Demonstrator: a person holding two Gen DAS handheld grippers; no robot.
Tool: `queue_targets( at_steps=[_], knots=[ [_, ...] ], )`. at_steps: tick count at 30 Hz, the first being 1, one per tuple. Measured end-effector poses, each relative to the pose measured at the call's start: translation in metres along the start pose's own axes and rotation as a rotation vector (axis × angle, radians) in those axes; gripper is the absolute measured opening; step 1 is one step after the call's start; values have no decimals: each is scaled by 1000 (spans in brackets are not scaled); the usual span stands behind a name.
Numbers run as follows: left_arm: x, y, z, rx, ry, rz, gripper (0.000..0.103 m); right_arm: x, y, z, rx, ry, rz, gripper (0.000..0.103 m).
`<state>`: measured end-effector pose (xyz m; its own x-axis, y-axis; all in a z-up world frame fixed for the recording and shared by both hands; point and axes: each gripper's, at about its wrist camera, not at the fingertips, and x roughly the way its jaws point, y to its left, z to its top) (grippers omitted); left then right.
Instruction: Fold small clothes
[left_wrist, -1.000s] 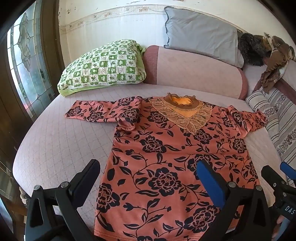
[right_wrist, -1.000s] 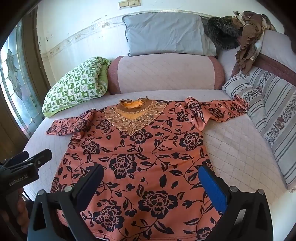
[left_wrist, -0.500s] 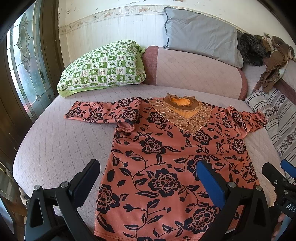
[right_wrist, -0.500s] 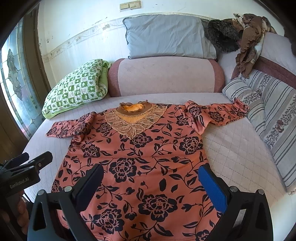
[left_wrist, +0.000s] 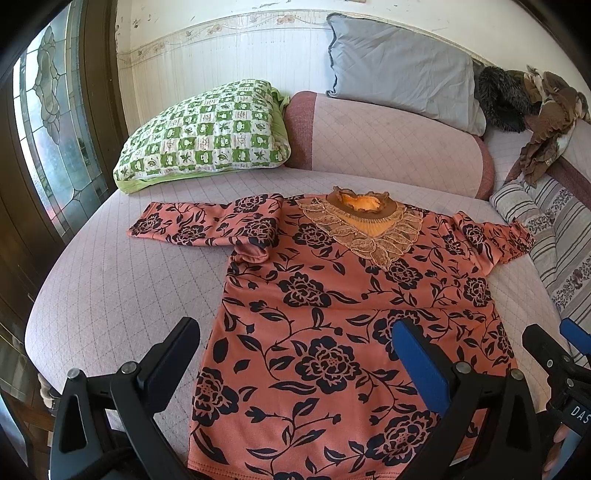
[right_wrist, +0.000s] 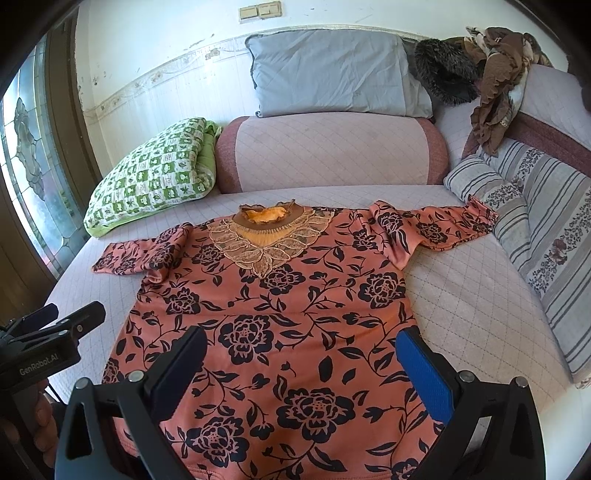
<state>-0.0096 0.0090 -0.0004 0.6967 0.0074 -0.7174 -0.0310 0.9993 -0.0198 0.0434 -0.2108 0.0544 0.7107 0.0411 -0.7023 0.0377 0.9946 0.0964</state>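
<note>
Left tool (left_wrist: 295, 354): jaws wide, nothing between them, held over the hem end of the shirt (left_wrist: 351, 314). Black finger sits over bare bed (left_wrist: 110, 288) just left of the shirt's side edge; blue finger over the floral cloth. Can't tell if either tip touches.

Right tool (right_wrist: 301, 356): also wide and empty, both fingers over the lower shirt, blue one near its right side edge.

Shirt: orange with black flowers, lying flat, front up, hem toward the cameras, lace collar (right_wrist: 267, 236) at the far end. Both sleeves are out sideways; the left one is bunched at the armpit.

View differences:
- Left wrist view shows the right tool's tips at its right edge (left_wrist: 554, 354), off the shirt's right side.
- Right wrist view shows the left tool (right_wrist: 55, 325) at its left edge, beyond the shirt's left side, with the fingers of the hand (right_wrist: 40, 428) gripping it.
- Right wrist view shows the light switch (right_wrist: 260, 11) on the wall; left view doesn't.

Room:
- Bare quilted bed on both sides of the shirt, more on the left.
- Right sleeve cuff ends just beside the striped cushion (right_wrist: 535, 229).
- Far side: green pillow (left_wrist: 207, 129), pink bolster (right_wrist: 332, 151), grey pillow (right_wrist: 332, 70), brown clothes pile (right_wrist: 495, 70) in the far right corner. Window (left_wrist: 48, 122) on the left.
</note>
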Motion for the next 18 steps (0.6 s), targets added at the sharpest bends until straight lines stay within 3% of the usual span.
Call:
queue_targets(
  at_steps=[18],
  knots=[
    [7, -1, -2, -2, 7, -8, 103, 6, -9, 1, 16, 43, 10, 103]
  ],
)
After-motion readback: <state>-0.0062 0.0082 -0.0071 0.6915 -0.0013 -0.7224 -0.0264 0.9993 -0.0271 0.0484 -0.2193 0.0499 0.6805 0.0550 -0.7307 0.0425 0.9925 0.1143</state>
